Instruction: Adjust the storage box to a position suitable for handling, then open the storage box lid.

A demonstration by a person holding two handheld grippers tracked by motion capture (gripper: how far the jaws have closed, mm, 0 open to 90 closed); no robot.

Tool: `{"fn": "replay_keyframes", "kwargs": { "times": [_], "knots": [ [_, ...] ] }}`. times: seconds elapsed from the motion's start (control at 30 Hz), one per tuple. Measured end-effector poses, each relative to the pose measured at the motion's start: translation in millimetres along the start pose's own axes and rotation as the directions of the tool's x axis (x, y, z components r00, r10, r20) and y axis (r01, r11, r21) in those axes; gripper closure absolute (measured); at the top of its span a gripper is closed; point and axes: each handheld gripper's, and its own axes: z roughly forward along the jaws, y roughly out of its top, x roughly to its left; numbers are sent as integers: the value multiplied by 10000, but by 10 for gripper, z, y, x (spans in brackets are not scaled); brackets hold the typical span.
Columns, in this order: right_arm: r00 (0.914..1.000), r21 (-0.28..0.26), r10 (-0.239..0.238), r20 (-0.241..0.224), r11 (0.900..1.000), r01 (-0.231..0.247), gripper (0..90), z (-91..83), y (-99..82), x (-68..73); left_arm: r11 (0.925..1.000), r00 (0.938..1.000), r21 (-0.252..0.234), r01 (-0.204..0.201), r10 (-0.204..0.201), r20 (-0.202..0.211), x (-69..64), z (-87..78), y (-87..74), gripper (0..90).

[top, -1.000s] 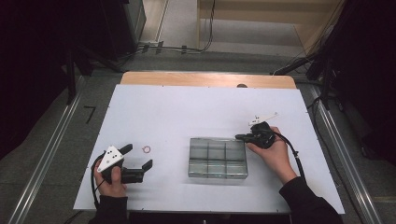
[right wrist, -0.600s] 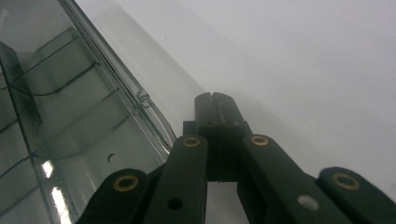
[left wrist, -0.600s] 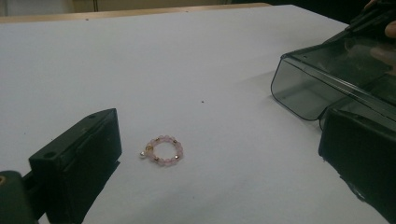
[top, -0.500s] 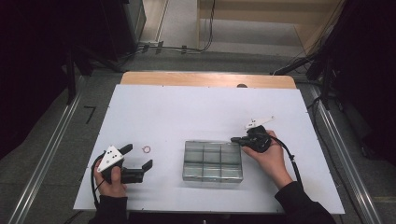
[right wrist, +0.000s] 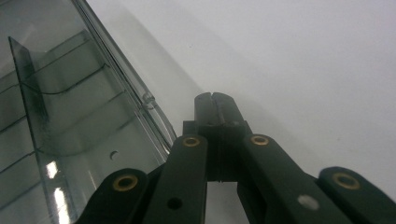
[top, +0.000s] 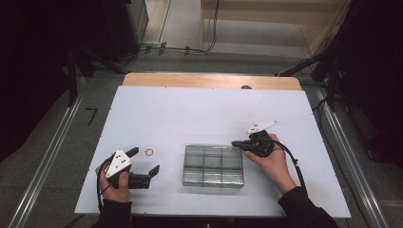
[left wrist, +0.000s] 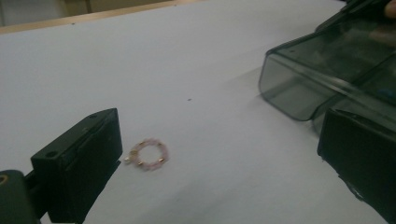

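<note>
1. A flat white table (top: 199, 114), smooth and matte, lay under both hands, with a strip of pale wood along its far edge.

2. A box (top: 213, 165) of clear, smoky-grey plastic sat near the middle of the table, towards the person's side. It was rectangular, with thin glossy walls and rounded corners, and thin partitions split it into a grid of small compartments. I could not tell whether anything lay in them.

3. A small bracelet (top: 148, 152) of pinkish, translucent beads with a few gold-coloured ones lay flat on the table, well to the left of the box. In the left gripper view the bracelet (left wrist: 148, 154) formed a loose round loop, touching nothing but the table.

4. The left gripper (top: 143, 165), black and blocky with a grey three-cornered plate on top, was held low over the table, pointing towards the box. Its two jaws stood wide apart with nothing clamped between them. In its own view the gripper (left wrist: 219, 163) had squared, matte black pads; the bracelet lay just beside the left-hand pad, and the box (left wrist: 327, 70) rose near the right-hand one.

5. The right gripper (top: 236, 143), in the right hand (top: 271, 159), lay at the far right corner of the box. Its jaws were pressed together, empty, forming one narrow black tip. In its own view the gripper (right wrist: 214, 99) had black linkage bars with brass-coloured pivots, and the tip sat just beside the box's (right wrist: 70, 107) shiny clear rim; whether it touched the rim I could not tell.
</note>
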Motion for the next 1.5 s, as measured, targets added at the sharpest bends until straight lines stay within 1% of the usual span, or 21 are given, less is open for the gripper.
{"fn": "replay_keyframes", "kwargs": {
  "times": [0.1, 0.13, 0.23, 0.3, 0.33, 0.37, 0.4, 0.43, 0.47, 0.53, 0.6, 0.63, 0.77, 0.83, 0.9, 0.97, 1.0, 1.07, 1.13, 1.27, 1.5],
  "knots": [
    [9997, -298, 68, 238, 9995, -61, 868, -62, -6, -9, 9998, 9994, -78, 198, -195, 287, -40, 19, 40, 1],
    [9993, -448, 225, 304, 9988, -211, 824, -95, -13, -19, 9998, 9994, -78, 198, -195, 287, -40, 19, 40, 18],
    [9974, -908, 518, 495, 9948, -472, 819, -201, -43, -56, 9994, 9975, 75, 325, -329, 626, -87, 61, 59, 33],
    [9960, -1207, 640, 625, 9911, -561, 770, -278, -72, -57, 9989, 9944, 122, 460, -470, 946, -112, 88, 69, 43],
    [9952, -1291, 625, 758, 9902, -524, 720, -312, -87, -53, 9980, 9916, 199, 594, -613, 1135, -118, 109, 75, 71],
    [9931, -1395, 649, 972, 9889, -509, 664, -346, -105, -41, 9969, 9888, 410, 671, -720, 1309, -123, 129, 80, 138],
    [9911, -1534, 732, 1114, 9866, -557, 627, -382, -124, -32, 9969, 9888, 410, 671, -720, 1309, -123, 129, 80, 187],
    [9904, -1736, 831, 1107, 9828, -630, 599, -418, -151, -24, 9952, 9865, 693, 697, -791, 1438, -145, 176, 72, 229],
    [9901, -1882, 894, 1077, 9798, -680, 566, -455, -177, -14, 9934, 9868, 878, 736, -853, 1374, -156, 195, 69, 271],
    [9894, -2219, 947, 1096, 9727, -685, 484, -527, -231, 23, 9911, 9844, 1093, 764, -924, 1497, -171, 218, 66, 392],
    [9908, -2483, 810, 1086, 9673, -518, 452, -592, -291, 70, 9900, 9828, 1220, 709, -903, 1614, -188, 233, 69, 529],
    [9908, -2540, 815, 1076, 9658, -519, 409, -620, -320, 100, 9891, 9810, 1285, 720, -934, 1700, -198, 239, 69, 589],
    [9941, -2676, 428, 995, 9634, -146, 379, -699, -443, 230, 9873, 9729, 1477, 592, -903, 2131, -229, 269, 64, 802],
    [9962, -2823, 298, 815, 9593, -56, 381, -731, -510, 291, 9862, 9688, 1572, 528, -887, 2314, -244, 283, 58, 874],
    [9979, -2887, 137, 626, 9574, 50, 423, -755, -578, 350, 9845, 9671, 1699, 425, -832, 2406, -265, 299, 52, 898],
    [9995, -2767, 49, 301, 9609, 36, 491, -779, -636, 410, 9830, 9654, 1804, 334, -785, 2488, -289, 316, 42, 900],
    [9999, -2664, -28, 153, 9638, 68, 523, -790, -659, 434, 9822, 9622, 1858, 283, -771, 2611, -302, 323, 38, 900],
    [9998, -2494, -85, 158, 9683, 122, 618, -805, -715, 486, 9808, 9588, 1948, 112, -658, 2764, -332, 335, 38, 900],
    [9999, -2421, 88, 124, 9702, -56, 722, -803, -782, 525, 9802, 9553, 1979, 51, -632, 2888, -349, 347, 40, 900],
    [9998, -1801, 155, 143, 9836, -127, 866, -783, -828, 607, 9792, 9510, 2029, 26, -651, 3022, -368, 365, 38, 900],
    [9980, -1099, 549, -327, 9922, -582, 881, -734, -835, 641, 9740, 9441, 2263, -10, -737, 3213, -389, 386, 29, 900]
  ]
}}
